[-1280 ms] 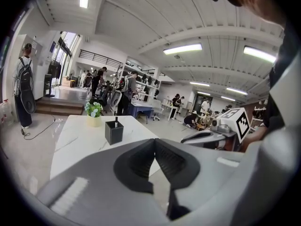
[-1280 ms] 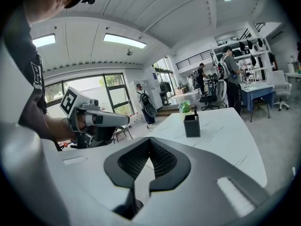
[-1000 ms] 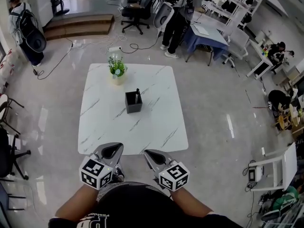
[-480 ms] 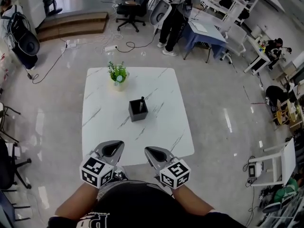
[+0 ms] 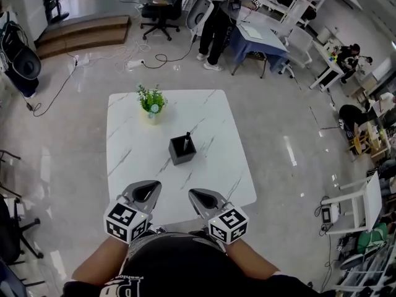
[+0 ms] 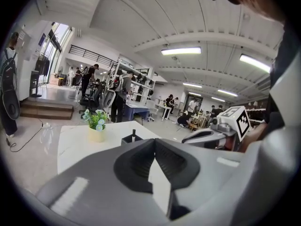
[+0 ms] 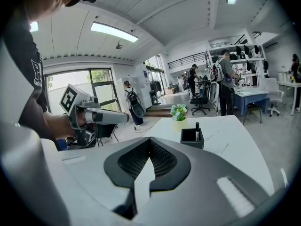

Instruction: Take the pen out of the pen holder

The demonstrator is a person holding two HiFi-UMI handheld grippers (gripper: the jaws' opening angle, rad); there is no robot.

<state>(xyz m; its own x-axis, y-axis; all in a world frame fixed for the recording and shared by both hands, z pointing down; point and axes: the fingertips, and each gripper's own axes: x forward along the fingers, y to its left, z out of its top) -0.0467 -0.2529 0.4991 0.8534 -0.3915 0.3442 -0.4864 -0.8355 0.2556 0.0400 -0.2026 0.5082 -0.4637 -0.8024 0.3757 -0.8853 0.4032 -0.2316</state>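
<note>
A black square pen holder (image 5: pixel 182 151) stands near the middle of the white marble table (image 5: pixel 210 125), with a dark pen (image 5: pixel 186 140) upright inside it. Both grippers hover side by side over the table's near edge, well short of the holder. My left gripper (image 5: pixel 150 187) is shut with nothing between its jaws, and so is my right gripper (image 5: pixel 194 194). The left gripper view shows the holder (image 6: pixel 130 140) and pen (image 6: pixel 133 134) just beyond the closed tips. From the right gripper view, the holder (image 7: pixel 192 138) and pen (image 7: pixel 197 129) sit ahead and to the right.
A small potted plant (image 5: pixel 151 102) stands at the table's far left. Around the table is glossy floor with cables, office chairs (image 5: pixel 159 8), desks and standing people (image 5: pixel 216 17) at the back. A white chair (image 5: pixel 365 200) is at the right.
The person has stepped toward the table, so it and the pen holder sit closer to the grippers in the head view. Both grippers keep the same shut pose.
</note>
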